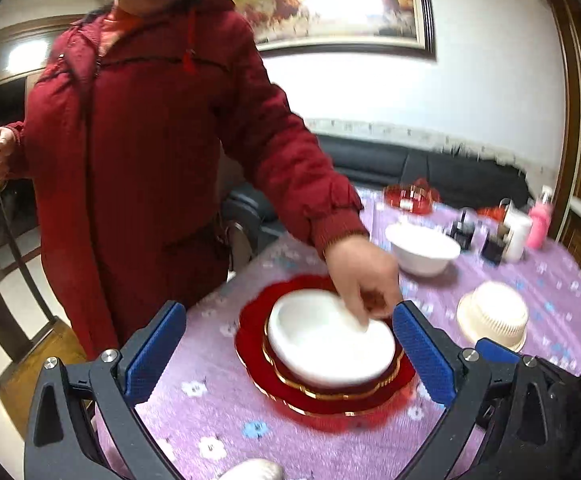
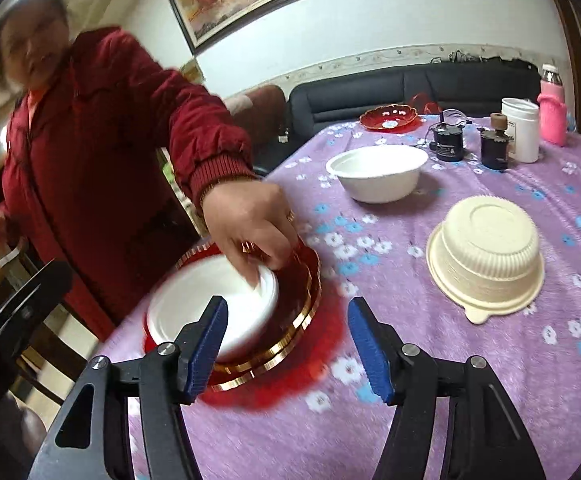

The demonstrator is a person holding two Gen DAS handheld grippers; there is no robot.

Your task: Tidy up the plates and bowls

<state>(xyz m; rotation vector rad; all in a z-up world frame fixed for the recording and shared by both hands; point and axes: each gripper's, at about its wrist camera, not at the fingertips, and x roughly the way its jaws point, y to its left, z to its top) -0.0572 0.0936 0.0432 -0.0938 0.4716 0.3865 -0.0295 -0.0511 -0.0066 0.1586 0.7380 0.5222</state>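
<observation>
Both claws stand open and hold nothing. The left claw frames a white bowl sitting in a stack of red gold-rimmed plates near the edge of the purple flowered surface. A woman in a red jacket has her bare hand on the bowl's rim; motion blur makes it hard to tell whether she grips it.

The right claw sits just beside the same stack, with the bowl behind its left finger. This view shows more sharply an upright white bowl, an upturned cream bowl, a lone red plate, dark jars, a white canister and a pink bottle.
</observation>
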